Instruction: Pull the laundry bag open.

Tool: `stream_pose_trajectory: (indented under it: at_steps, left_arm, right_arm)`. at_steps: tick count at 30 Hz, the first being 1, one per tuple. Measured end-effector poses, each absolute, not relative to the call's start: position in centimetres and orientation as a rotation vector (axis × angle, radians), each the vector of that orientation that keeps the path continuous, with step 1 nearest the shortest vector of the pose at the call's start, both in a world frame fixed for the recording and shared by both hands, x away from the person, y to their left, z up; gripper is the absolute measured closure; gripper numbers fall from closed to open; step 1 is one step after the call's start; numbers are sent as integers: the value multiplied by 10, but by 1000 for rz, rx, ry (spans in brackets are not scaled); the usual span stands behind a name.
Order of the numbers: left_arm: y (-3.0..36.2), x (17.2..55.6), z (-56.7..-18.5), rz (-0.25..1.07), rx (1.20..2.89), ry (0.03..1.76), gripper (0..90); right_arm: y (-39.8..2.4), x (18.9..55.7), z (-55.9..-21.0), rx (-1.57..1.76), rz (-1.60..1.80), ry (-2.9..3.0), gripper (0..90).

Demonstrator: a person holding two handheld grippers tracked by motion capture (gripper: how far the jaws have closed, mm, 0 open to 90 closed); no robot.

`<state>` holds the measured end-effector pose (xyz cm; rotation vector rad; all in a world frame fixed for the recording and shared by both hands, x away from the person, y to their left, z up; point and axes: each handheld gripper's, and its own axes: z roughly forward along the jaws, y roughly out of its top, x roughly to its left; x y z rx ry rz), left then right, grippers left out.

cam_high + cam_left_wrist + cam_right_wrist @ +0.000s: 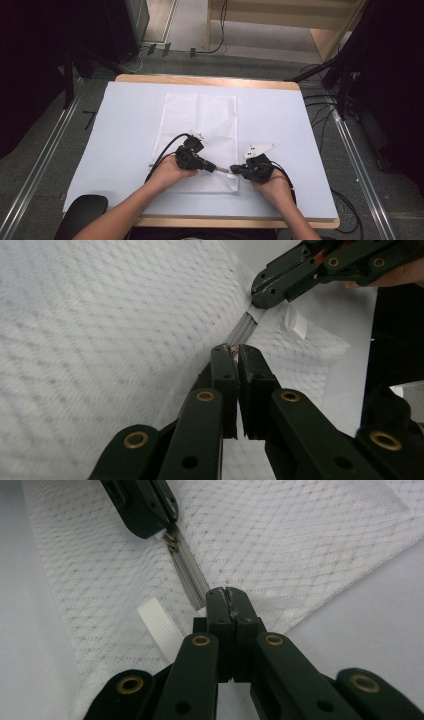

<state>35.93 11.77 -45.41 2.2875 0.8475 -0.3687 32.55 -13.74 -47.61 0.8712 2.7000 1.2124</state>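
A white mesh bag [200,120] lies flat on the white table top [125,150], its zipper [223,170] along the near edge. My left gripper [212,167] is shut on the small brass zipper pull [232,348], with the jaws pressed together around it. My right gripper [234,171] faces it from the right and is shut on the end of the zipper tape [192,577] at the bag's near right corner. A short stretch of closed zipper [243,329] spans the gap between the two grippers. A white ribbon loop [160,625] sticks out beside the corner.
The table's wooden rim [210,80] shows at the far side. A black rounded chair part [82,212] sits at the near left. Cables [325,115] trail on the floor to the right, and metal floor rails [45,155] run along both sides.
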Motion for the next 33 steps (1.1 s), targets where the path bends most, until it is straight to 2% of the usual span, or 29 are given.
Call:
stream_pose_trajectory:
  at_steps: [5,13,23,33]
  left_arm:
    - [132,360,-448,-366,2279,868,881]
    - [182,356,-435,-334,2254,929,881]
    - [227,352,-430,-286,2223,1012,880]
    - [254,350,-429,-277,2165,1061,880]
  right_arm:
    - [-138,328,-476,859,1211,2719,900]
    - [-140,331,-477,905,1237,2731,900]
    - [-139,333,-476,918,1232,2749,900]
    - [-140,334,-477,884,1245,2758,900]
